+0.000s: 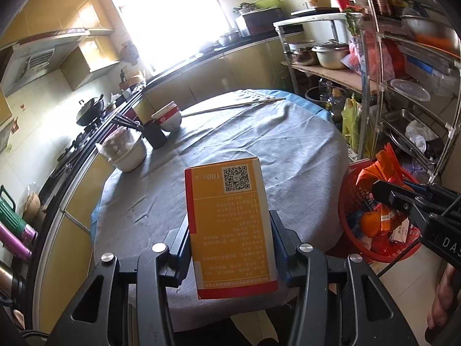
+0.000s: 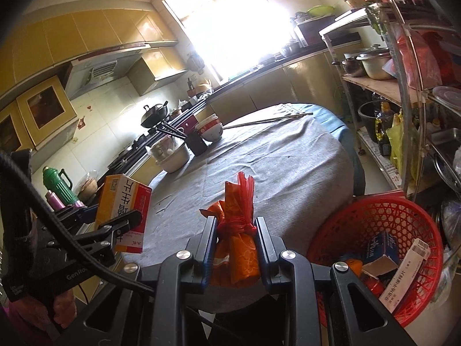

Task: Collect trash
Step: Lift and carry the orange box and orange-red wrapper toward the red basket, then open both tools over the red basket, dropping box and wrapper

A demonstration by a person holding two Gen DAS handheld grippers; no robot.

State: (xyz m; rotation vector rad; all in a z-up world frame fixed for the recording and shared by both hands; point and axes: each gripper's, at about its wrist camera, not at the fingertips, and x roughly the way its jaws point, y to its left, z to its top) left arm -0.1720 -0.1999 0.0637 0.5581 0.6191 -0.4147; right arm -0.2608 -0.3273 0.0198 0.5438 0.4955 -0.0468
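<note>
1. We see an orange box (image 1: 230, 230) with red edging and a black-and-white QR square.
2. The tied bag (image 2: 239, 242) is orange with pale flowers.
3. The lattice basket (image 2: 383, 216) is red.
4. The tablecloth (image 1: 259, 138) is grey.

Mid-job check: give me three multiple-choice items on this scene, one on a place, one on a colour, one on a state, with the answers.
1. Where is the red basket?
A. beside the table's edge, lower than the tabletop
B. in the middle of the tabletop
C. on the stove

2. What colour is the box in the left tool?
A. blue
B. mostly orange-yellow with red edging
C. green

3. What is the right tool doing?
A. standing open and empty
B. closed on a bowl
C. closed on a tied orange bag

Answers:
1 A, its rim sits beside and below the cloth-covered table.
2 B, the panel facing the left wrist camera is orange-yellow with red borders.
3 C, both fingers press the bag just below its knot.
</note>
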